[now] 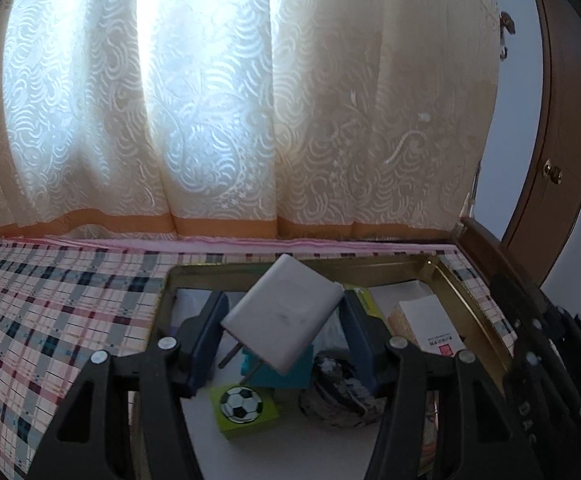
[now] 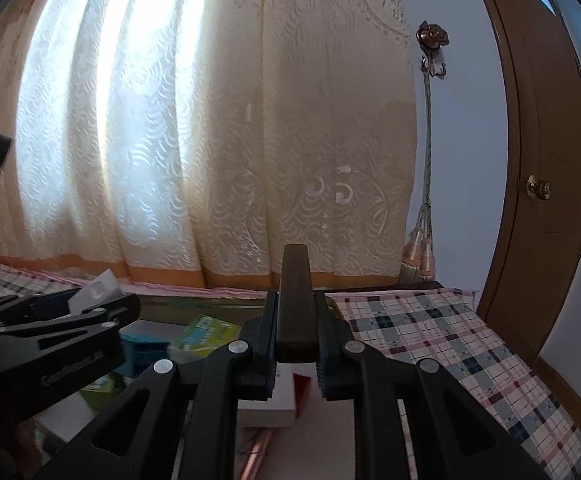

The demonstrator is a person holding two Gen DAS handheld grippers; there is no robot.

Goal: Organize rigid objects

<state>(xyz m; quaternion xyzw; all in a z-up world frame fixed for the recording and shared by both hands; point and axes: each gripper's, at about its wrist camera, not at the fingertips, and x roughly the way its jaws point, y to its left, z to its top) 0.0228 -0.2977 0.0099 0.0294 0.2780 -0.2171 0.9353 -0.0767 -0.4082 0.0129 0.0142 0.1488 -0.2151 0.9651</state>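
Note:
My left gripper (image 1: 284, 312) is shut on a white plug-in charger (image 1: 286, 304), which lies tilted between the blue pads with its two metal prongs pointing down and to the left. It hangs over a gold-rimmed tray (image 1: 462, 292) on the checked cloth. My right gripper (image 2: 296, 308) is shut on a dark brown flat bar (image 2: 296, 276) that sticks out past the fingertips, above the tray's right side. In the right wrist view the left gripper and the charger (image 2: 98, 288) show at the left.
In the tray lie a green box with a football picture (image 1: 244, 408), a teal box (image 1: 286, 376), a dark round object (image 1: 338, 384), a white box with a red label (image 1: 430, 320) and a green packet (image 2: 206, 332). A curtain hangs close behind; a brown door (image 2: 538, 184) stands at right.

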